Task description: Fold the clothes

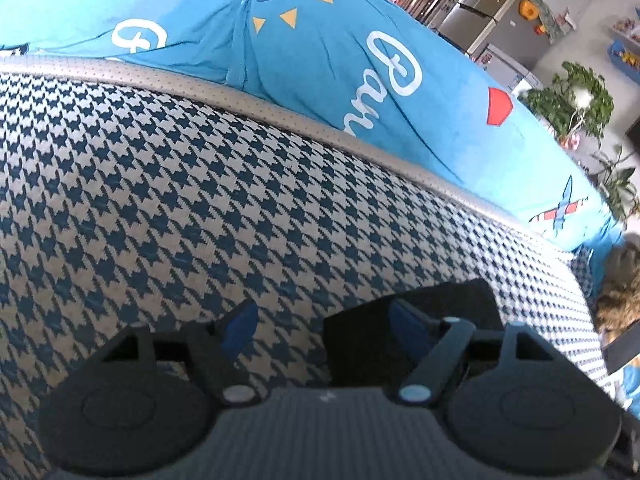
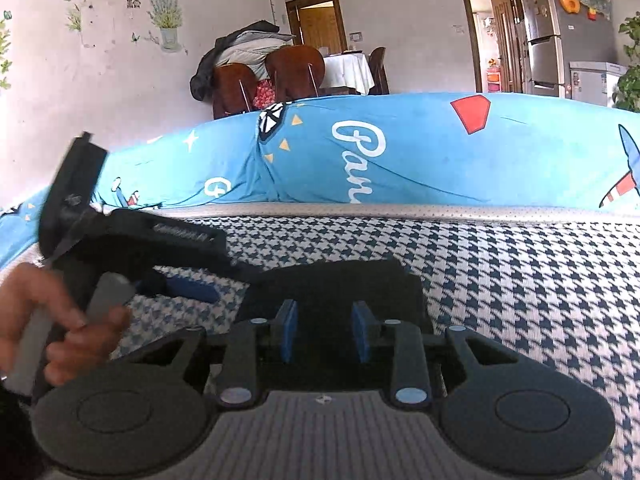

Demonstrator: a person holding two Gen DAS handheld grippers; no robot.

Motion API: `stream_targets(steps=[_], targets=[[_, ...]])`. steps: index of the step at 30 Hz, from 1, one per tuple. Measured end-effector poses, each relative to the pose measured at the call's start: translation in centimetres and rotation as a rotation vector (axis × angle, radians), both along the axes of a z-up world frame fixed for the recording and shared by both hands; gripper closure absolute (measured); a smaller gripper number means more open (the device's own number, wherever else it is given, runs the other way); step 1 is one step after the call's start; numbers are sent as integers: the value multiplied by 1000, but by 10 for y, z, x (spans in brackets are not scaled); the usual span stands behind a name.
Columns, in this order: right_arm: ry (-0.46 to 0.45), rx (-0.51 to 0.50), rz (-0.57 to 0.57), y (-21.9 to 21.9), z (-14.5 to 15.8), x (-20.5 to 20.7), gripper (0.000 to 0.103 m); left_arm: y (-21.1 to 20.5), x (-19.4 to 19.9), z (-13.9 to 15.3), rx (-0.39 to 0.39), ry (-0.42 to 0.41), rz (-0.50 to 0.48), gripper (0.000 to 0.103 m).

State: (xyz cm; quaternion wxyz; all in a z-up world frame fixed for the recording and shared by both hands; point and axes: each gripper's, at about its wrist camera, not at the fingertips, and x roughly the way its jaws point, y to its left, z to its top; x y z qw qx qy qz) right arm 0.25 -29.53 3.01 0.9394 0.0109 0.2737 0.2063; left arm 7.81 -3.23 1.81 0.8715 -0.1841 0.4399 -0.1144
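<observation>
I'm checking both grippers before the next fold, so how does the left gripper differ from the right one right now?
The left gripper has its jaws spread wide, while the right gripper has them closer together, still apart. The left hovers over the houndstooth fabric beside the black cloth; the right sits directly over that black cloth. Both have blue pads and hold nothing.

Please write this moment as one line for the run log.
stage: fold just released | left gripper: jaws open, empty | right gripper: jaws open, empty | black garment: folded, on houndstooth cover
</observation>
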Motion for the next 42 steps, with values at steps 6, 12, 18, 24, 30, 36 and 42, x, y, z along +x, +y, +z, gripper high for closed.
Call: stream_targets(steps=[6,12,18,24,30,36,42], targets=[[18,-45,-6,2,-14,25,72,-7,0,-7,43,17,-7,18],[17,-106,-56,-3,-31,45,71,-13,2,-15,99,23,3,7],[49,-88,-101,-14,-43,56,63,-21,4,-21,160,11,-5,0],[73,-70,-134,-18,-44,60,55,-22,3,-20,227,-8,12,0],[27,-136,-110,-13,-35,51,53,-8,-2,-8,209,-12,39,0],[53,-107,-114,-18,-36,54,51,-12,-7,-12,208,25,4,0],[102,-59,-163,-25,-41,59,34,-28,-5,-25,325,20,-24,0]])
